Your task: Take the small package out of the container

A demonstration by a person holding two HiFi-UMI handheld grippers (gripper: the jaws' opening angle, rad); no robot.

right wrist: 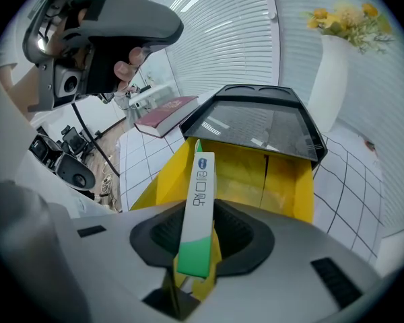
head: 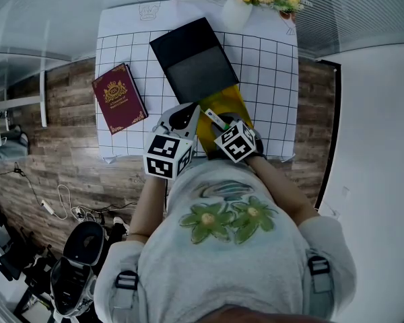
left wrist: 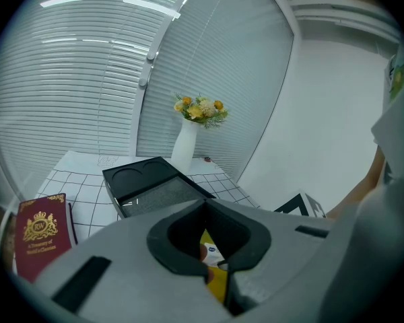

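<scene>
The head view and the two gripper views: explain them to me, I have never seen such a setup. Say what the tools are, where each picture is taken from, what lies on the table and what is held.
There is no robot here. A person holds a two-jaw hand tool in each hand. The head view looks down from the person's head at the left gripper and the right gripper. The checkered cubes are parts of them. Each of the other two pictures comes from a camera riding on one gripper. On the table's gridded sheet lie a red book, a black case, a vase of flowers and an open yellow box. The right gripper grips a small package, white and green, standing up out of the box. The left gripper seems to pinch the box's edge.
</scene>
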